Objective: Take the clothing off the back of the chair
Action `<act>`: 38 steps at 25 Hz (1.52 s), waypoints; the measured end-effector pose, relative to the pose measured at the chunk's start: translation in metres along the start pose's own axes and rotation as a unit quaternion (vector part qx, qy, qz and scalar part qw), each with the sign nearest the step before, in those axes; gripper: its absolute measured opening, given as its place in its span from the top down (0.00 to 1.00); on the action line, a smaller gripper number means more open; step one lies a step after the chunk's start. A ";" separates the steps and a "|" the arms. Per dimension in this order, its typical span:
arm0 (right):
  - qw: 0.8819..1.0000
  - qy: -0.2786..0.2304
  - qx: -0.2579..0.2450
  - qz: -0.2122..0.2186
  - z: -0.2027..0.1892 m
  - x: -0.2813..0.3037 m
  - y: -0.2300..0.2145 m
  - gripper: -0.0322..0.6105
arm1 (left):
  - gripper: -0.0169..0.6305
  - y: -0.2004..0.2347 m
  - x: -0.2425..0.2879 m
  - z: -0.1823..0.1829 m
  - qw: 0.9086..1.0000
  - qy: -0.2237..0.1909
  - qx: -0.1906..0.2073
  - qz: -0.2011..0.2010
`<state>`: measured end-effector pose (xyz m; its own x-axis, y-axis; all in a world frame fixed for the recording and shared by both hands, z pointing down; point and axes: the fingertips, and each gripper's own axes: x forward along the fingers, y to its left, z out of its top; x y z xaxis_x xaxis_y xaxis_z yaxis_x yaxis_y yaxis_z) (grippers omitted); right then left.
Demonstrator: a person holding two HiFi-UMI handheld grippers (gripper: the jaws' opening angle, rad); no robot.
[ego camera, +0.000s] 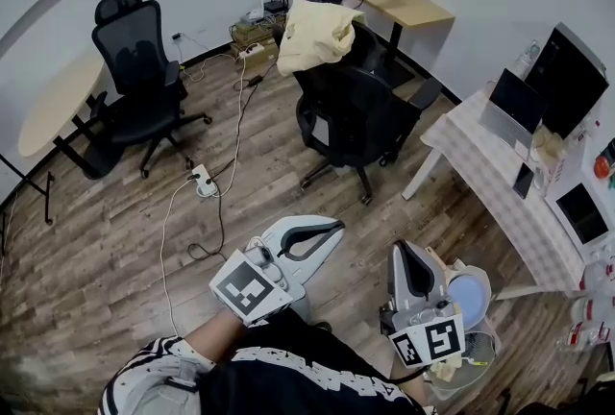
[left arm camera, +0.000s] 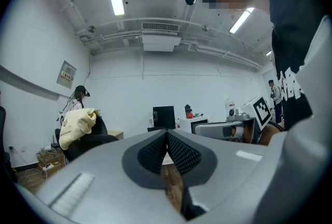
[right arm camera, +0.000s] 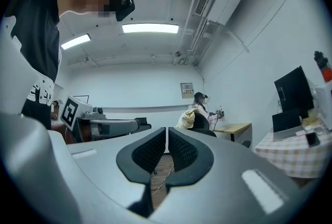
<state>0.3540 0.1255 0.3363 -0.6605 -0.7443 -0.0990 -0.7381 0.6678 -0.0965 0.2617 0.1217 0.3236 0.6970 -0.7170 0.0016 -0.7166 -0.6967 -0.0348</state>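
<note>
Yellow jacket hung on the chair back, well ahead; left hand-held gripper sat closed, right hand-held gripper barely cracked, both empty, and a one-sided tug could roll that wheeled chair.

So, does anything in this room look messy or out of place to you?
A pale yellow garment is slung loosely over the back of the middle black chair, bunched rather than hung. A white power strip lies on the wood floor, with cables trailing across it. Nothing looks spilled or broken.
</note>
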 end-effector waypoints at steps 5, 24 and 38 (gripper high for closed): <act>1.000 0.009 -0.007 -0.007 -0.004 0.011 -0.009 0.89 | 0.97 0.010 0.012 -0.005 1.000 -0.004 -0.010 -0.014; 0.998 0.026 -0.043 0.024 -0.012 0.181 -0.004 0.86 | 0.97 0.174 0.014 -0.008 1.000 -0.017 -0.016 0.007; 0.998 0.036 -0.051 0.022 -0.024 0.280 0.007 0.83 | 0.93 0.276 0.004 -0.019 0.999 -0.019 -0.024 0.013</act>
<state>0.1610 -0.0786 0.3318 -0.6977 -0.7158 -0.0284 -0.7163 0.6978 0.0087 0.0665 -0.0741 0.3327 0.6773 -0.7348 -0.0365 -0.7349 -0.6781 0.0132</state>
